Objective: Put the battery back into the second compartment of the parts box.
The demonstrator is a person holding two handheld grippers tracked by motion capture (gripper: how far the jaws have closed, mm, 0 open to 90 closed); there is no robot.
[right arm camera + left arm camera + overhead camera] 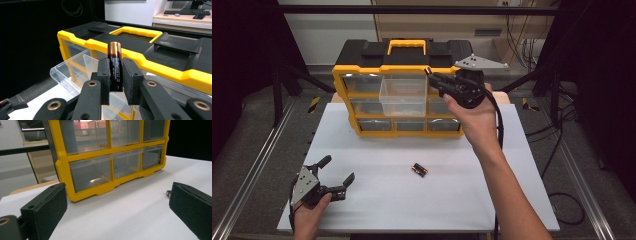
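Yellow-framed organizer (362, 100) stands at the far edge of the white surface (377, 200), its clear top-middle drawer (403, 95) pulled out. I hold my right claw (432, 74) just beside that drawer's right rim, clenched on a battery (115, 65); its long axis runs upright between the pads, copper end up. The open drawer lies just left of the claw. A second battery (420, 170) lies flat mid-surface. My left claw (334, 172) rests near the front-left corner, released, nothing in it.

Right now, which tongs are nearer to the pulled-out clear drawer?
Right. The right tongs hover at the drawer edge, holding a battery; the left tongs rest open near the table's front.
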